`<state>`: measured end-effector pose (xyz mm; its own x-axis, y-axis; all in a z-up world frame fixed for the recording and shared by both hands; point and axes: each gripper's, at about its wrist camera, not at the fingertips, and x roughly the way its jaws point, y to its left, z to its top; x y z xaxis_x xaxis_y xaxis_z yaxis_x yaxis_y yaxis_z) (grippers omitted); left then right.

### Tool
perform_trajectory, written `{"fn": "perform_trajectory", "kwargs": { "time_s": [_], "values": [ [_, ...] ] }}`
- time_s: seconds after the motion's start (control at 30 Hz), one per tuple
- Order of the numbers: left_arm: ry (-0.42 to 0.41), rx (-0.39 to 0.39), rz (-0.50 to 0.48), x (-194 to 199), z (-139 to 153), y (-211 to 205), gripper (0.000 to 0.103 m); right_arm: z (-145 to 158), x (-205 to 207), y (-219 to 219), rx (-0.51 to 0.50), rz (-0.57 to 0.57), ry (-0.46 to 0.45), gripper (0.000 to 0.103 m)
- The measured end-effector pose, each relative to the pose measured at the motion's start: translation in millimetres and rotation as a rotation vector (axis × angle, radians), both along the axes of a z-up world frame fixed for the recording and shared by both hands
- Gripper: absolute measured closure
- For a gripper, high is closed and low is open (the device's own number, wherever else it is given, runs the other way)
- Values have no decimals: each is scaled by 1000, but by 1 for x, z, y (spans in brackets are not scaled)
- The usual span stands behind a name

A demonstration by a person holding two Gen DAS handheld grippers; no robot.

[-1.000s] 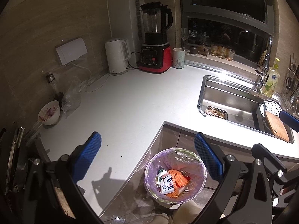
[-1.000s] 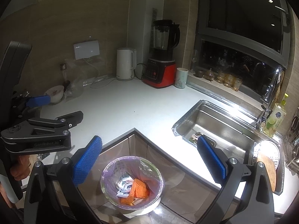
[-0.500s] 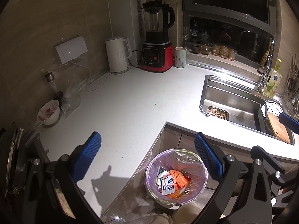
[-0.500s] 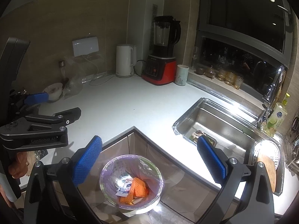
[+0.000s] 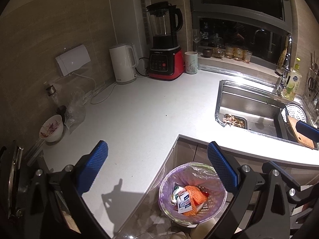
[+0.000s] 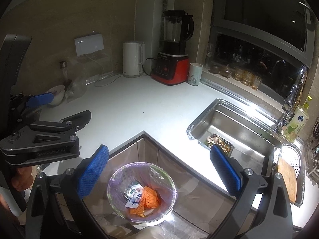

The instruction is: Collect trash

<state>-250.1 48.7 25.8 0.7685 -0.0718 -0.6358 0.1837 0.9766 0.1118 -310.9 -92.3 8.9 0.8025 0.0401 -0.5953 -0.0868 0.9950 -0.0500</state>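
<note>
Both grippers hang over the corner of the white desk, high above the floor.

The left gripper has its jaws wide open. Nothing is between them. Its blue pads are far apart.

The right gripper has its jaws wide open too, and they hold nothing.

The bin stands on the floor, below and between the right jaws. In the left view the bin sits low, just inside the right-hand jaw. It has a purple bag in it. Inside lie orange net and small white packets. The net and packets touch each other at the bottom of the bin.

Far ahead of the jaws, by the wall, stand a white kettle, a red and black blender and a white cup. The cup is just beside the blender.

Off to the right of the jaws is the steel sink. Food scraps lie in a small tray in it. A wooden board rests at the sink's far right end. A green soap bottle stands by the tap.

Off to the left of the jaws is a white bowl with purple bits in it, next to a clear plastic bag.
</note>
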Motion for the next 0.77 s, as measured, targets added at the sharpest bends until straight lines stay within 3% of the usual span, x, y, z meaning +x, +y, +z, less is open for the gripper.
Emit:
{"fn": "perform_trajectory", "kwargs": {
  "time_s": [0.23, 0.5, 0.77],
  "values": [
    [7, -20, 28, 15, -5, 6, 8, -5, 12, 1, 8, -10, 27, 2],
    [70, -42, -46, 28, -11, 5, 8, -6, 18, 1, 17, -23, 36, 2],
    [89, -40, -44, 36, -16, 3, 8, -7, 23, 0, 16, -41, 40, 2]
  ]
}}
